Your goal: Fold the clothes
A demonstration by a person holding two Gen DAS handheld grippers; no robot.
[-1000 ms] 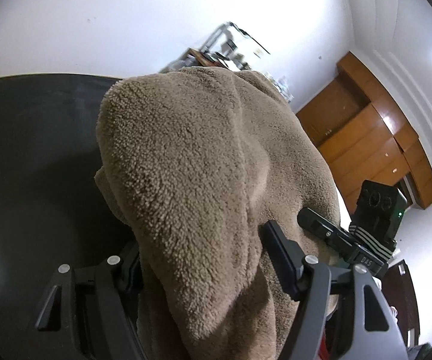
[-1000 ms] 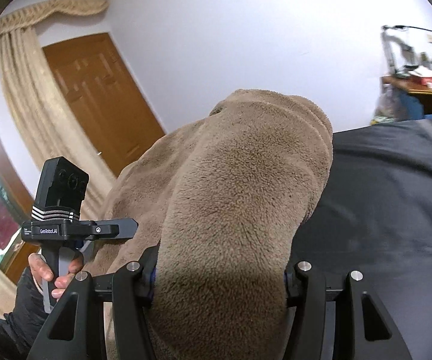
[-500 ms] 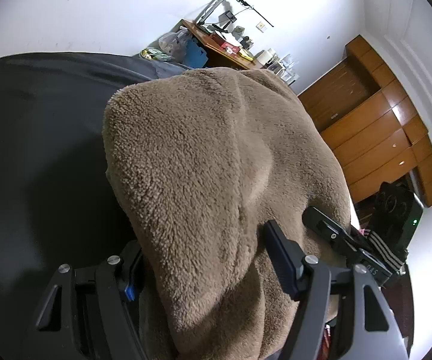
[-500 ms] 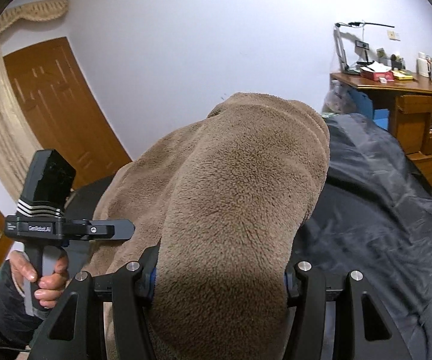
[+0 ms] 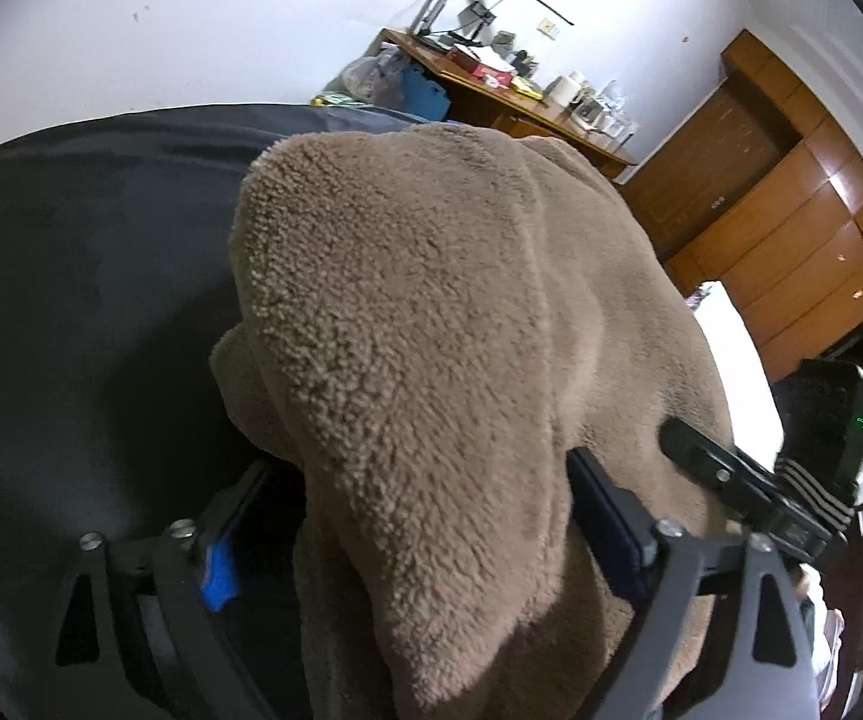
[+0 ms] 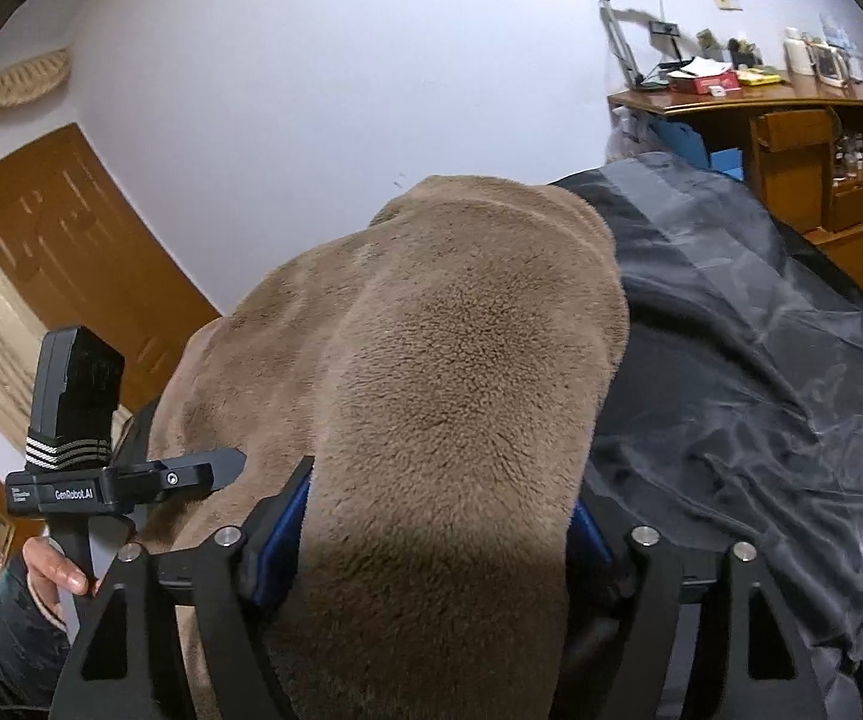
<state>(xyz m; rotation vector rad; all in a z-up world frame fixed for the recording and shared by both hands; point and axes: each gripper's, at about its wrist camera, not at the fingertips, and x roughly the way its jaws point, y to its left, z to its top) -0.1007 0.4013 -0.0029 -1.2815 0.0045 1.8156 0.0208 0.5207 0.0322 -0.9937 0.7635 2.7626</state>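
**Brown fleece bunched between both grippers over a dark sheet**

A white-walled room holds a black, glossy, wrinkled sheet [image 6: 749, 372] spread over the work surface, with a cluttered wooden desk [image 6: 791, 120] against the wall behind it and a tall wooden wardrobe [image 5: 791, 228] at the right of the left wrist view.

At the left of the right wrist view, a hand [image 6: 53, 570] grips the handle of the left gripper [image 5: 425, 516]. Its jaws have just been opening; the thick, tan-brown, fuzzy fleece garment [image 5: 443, 324] still lies between them, and a gap shows beside the left blue pad, so the grip looks released.

The right gripper [image 6: 437, 516] has also just been opening, with the same garment [image 6: 455, 372] heaped between its jaws. The fleece seems to brush both blue pads, though the pile hides the contact.

The garment covers both sets of fingertips and spills past the lower edge of each view, so its shape cannot be made out.
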